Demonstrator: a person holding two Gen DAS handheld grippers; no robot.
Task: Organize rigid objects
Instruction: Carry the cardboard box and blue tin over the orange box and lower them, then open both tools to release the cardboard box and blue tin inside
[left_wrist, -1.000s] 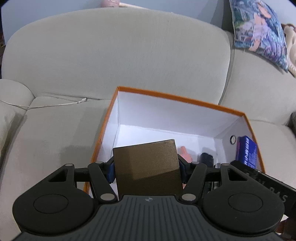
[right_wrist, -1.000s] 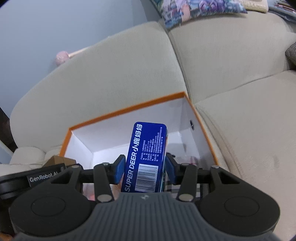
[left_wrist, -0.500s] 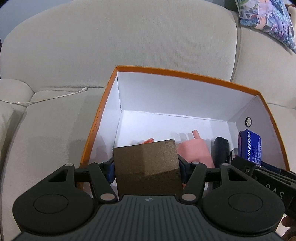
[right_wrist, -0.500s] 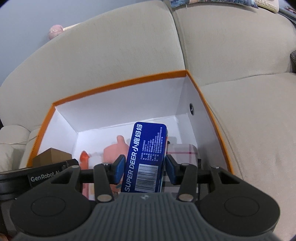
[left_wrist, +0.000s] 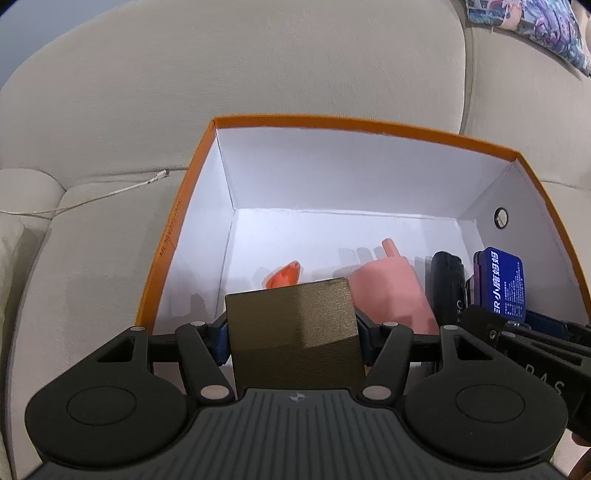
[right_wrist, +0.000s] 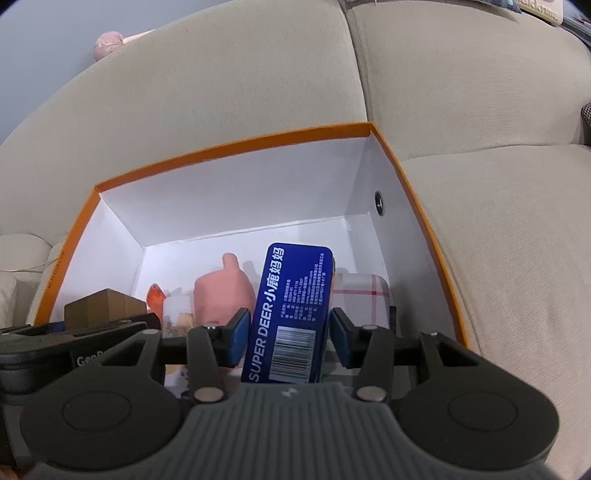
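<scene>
2 loads: your left gripper (left_wrist: 291, 328) is clamping the brown box (left_wrist: 291, 332), your right gripper (right_wrist: 284, 332) the blue tin (right_wrist: 291, 314), lower centre; crowding the orange box (left_wrist: 369, 127) is risking collision.

sofa (left_wrist: 258, 74): beige woven cloth, matt, finely ribbed | box (left_wrist: 332, 177): cardboard, smooth white inside, orange rim | brown block (left_wrist: 295, 332): matt, finely grained, like card | blue tin (right_wrist: 295, 306): glossy printed surface | pink bottle (right_wrist: 225, 291): smooth matt plastic look | gripper bodies: black matt plastic
</scene>
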